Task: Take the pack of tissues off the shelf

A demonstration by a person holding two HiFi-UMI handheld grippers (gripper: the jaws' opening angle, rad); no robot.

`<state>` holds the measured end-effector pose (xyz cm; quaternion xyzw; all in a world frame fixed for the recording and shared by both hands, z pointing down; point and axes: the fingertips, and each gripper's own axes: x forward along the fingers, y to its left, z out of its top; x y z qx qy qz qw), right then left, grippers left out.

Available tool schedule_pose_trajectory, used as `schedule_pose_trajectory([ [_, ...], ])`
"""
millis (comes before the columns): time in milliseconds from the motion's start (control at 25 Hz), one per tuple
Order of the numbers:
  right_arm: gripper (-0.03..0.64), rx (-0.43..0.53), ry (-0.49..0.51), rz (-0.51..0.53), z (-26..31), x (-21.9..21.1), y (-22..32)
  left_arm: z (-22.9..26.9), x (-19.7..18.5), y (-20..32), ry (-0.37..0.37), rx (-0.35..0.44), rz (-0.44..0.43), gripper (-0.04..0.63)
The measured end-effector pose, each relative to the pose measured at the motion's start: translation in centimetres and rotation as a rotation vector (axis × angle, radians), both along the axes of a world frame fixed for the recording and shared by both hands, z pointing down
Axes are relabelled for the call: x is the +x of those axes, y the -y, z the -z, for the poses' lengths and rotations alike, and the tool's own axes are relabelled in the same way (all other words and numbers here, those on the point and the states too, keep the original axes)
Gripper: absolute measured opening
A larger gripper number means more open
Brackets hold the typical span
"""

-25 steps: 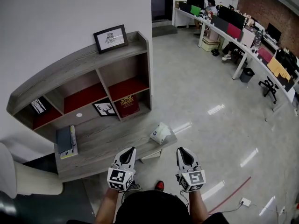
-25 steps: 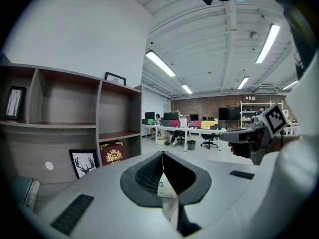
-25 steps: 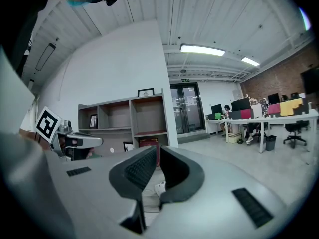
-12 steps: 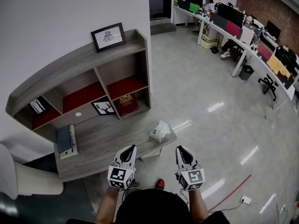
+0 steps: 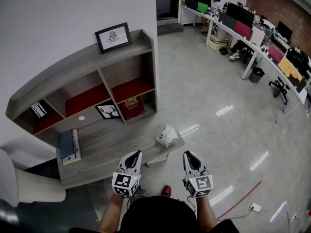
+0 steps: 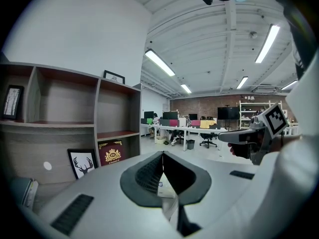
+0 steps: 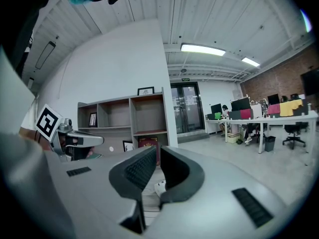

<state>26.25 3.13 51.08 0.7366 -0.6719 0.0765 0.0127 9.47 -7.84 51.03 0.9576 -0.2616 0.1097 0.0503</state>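
Note:
The white pack of tissues (image 5: 166, 137) lies at the right end of the low wooden ledge (image 5: 112, 144) in front of the grey shelf unit (image 5: 82, 81). My left gripper (image 5: 134, 155) hovers over the ledge's front edge, a short way left of the pack and nearer to me, with its jaws shut and empty. My right gripper (image 5: 188, 156) hangs over the floor just right of the pack, jaws nearly together with nothing between them. The pack (image 6: 167, 188) shows low behind the tips in the left gripper view (image 6: 162, 154). It (image 7: 159, 187) shows likewise in the right gripper view (image 7: 156, 150).
A framed picture (image 5: 112, 37) stands on top of the shelf unit. A red box (image 5: 131, 108) and a deer picture (image 5: 108, 111) sit in the lower cubbies, and books (image 5: 68, 144) lie on the ledge's left. Office desks (image 5: 243, 28) with seated people line the back right.
The head view has shifted very slightly. Both grippers and the tissue pack stay where they were.

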Motion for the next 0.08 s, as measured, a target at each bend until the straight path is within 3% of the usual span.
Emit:
schedule_pose_trajectory([
  [80,0.048,0.000,-0.001,0.000,0.02,0.06,0.00,-0.04,-0.01,0.00,-0.001,-0.001,0.001,0.008],
])
